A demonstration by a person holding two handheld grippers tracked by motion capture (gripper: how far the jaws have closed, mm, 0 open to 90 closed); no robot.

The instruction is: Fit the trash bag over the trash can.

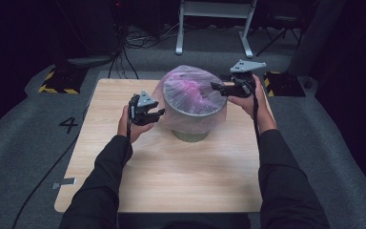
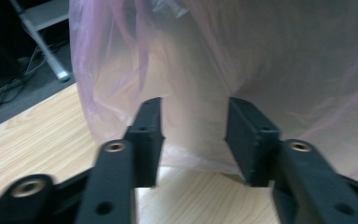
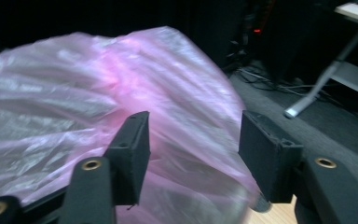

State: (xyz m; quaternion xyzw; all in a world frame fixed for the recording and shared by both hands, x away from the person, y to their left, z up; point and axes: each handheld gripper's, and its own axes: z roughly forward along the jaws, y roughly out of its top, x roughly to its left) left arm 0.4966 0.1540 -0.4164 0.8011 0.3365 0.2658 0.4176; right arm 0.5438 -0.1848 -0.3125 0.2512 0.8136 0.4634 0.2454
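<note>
A round grey bin (image 1: 190, 119) stands at the far middle of the wooden table (image 1: 171, 176). A thin pink plastic bag (image 1: 190, 88) is draped over its mouth and hangs down its sides. My left gripper (image 1: 160, 113) is level at the bin's left side. In the left gripper view its jaws (image 2: 193, 109) stand apart, with the bag's film (image 2: 261, 56) just beyond them and nothing pinched. My right gripper (image 1: 217, 88) hovers at the bin's upper right rim. In the right gripper view it (image 3: 193, 126) is open over the puffed bag (image 3: 74, 93).
Grey carpet surrounds the table, with a "4" mark (image 1: 69, 125) at the left. Black-and-yellow striped blocks (image 1: 57, 82) (image 1: 282, 84) sit by the far corners. A white frame's legs (image 1: 214, 26) and loose cables (image 1: 138, 40) lie behind.
</note>
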